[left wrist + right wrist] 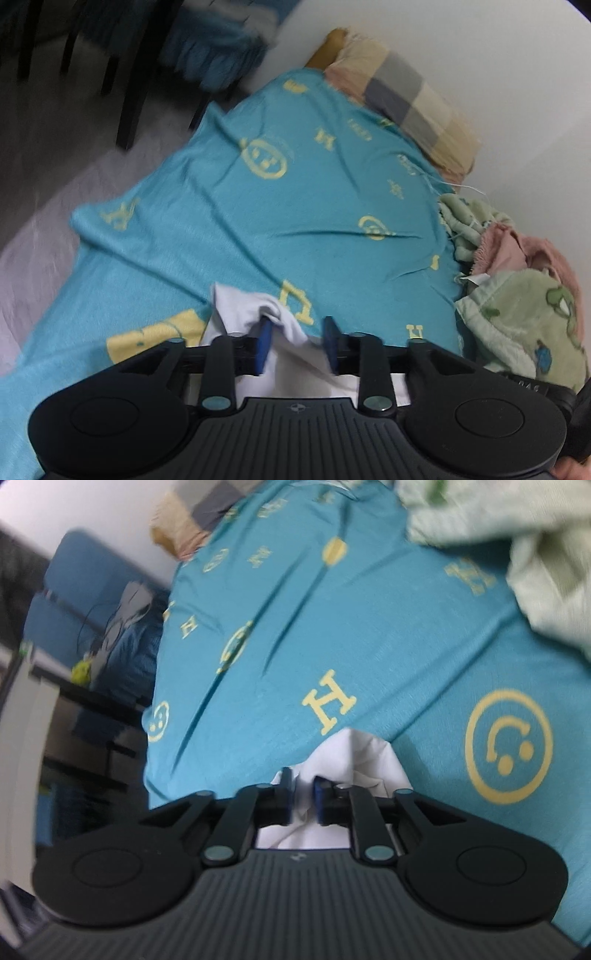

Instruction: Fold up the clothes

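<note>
Left wrist: left gripper (297, 341) fingers fairly wide, white cloth (255, 314) draped over one finger (263, 345), grip unclear; cloth low over teal bed sheet (258, 206). No finished fold visible, looks early. Plush pile (517, 295) and pillow (406, 99) crowd the wall side. Right wrist: right gripper (303, 799) fingers narrow, pinching white cloth (354, 760). Pale plush (498, 535) close ahead, limits laydown room.

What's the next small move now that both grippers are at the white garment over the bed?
Probably close the left gripper first. Its jaws stand wide, with the white garment draped over one blue pad, not pinched. The right gripper is nearly closed on a bunch of the same cloth. Lifting over the teal sheet now would likely drop the left side.
</note>
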`<act>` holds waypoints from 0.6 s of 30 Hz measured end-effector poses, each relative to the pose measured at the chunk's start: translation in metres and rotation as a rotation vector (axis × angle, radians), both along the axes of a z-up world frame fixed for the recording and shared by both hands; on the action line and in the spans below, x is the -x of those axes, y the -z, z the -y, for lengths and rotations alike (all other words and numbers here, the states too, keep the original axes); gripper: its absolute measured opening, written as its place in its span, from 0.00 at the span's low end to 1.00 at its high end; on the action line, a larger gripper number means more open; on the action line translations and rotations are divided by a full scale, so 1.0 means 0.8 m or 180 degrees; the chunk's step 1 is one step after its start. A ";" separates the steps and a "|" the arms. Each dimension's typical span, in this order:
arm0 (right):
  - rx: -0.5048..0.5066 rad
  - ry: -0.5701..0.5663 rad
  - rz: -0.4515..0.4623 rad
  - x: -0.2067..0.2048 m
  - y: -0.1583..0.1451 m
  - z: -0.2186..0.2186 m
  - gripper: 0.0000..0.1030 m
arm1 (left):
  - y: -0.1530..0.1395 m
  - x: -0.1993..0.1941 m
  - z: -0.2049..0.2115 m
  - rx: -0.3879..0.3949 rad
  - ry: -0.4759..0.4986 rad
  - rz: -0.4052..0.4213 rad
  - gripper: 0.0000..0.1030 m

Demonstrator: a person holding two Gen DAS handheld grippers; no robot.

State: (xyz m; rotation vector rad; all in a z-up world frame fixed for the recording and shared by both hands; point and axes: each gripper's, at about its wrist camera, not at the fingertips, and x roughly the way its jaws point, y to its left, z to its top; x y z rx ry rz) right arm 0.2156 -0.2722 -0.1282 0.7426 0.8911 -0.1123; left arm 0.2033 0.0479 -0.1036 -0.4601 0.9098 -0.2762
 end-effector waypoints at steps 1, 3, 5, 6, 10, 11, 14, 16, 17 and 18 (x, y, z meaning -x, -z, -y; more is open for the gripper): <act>0.0100 -0.0062 0.0038 0.001 -0.003 -0.005 0.45 | -0.008 0.007 0.004 -0.0074 0.0036 0.0110 0.49; 0.0301 -0.0186 0.0113 0.002 -0.008 -0.016 0.65 | -0.025 0.021 0.012 -0.0229 0.0105 0.0328 0.55; 0.0501 -0.0310 0.0188 0.004 -0.014 -0.027 0.72 | -0.034 0.029 0.024 -0.0434 0.0168 0.0506 0.65; 0.0602 -0.0372 0.0225 0.004 -0.016 -0.033 0.71 | -0.035 0.032 0.029 -0.0534 0.0199 0.0554 0.65; 0.1003 -0.0620 0.0376 0.007 -0.027 -0.055 0.71 | -0.018 0.028 0.046 -0.0840 0.0290 0.0476 0.66; 0.1103 -0.0682 0.0413 0.008 -0.030 -0.060 0.71 | -0.011 0.025 0.048 -0.0898 0.0302 0.0420 0.66; 0.1352 -0.0847 0.0488 0.008 -0.035 -0.075 0.71 | 0.009 0.021 0.054 -0.1061 0.0341 0.0299 0.66; 0.1341 -0.0882 0.0405 0.002 -0.026 -0.078 0.71 | 0.019 0.018 0.058 -0.1165 0.0376 0.0271 0.66; 0.1335 -0.0900 0.0364 0.000 -0.022 -0.079 0.71 | 0.023 0.017 0.060 -0.1213 0.0393 0.0255 0.66; 0.1330 -0.0917 0.0322 -0.003 -0.018 -0.080 0.71 | 0.026 0.015 0.063 -0.1245 0.0410 0.0238 0.66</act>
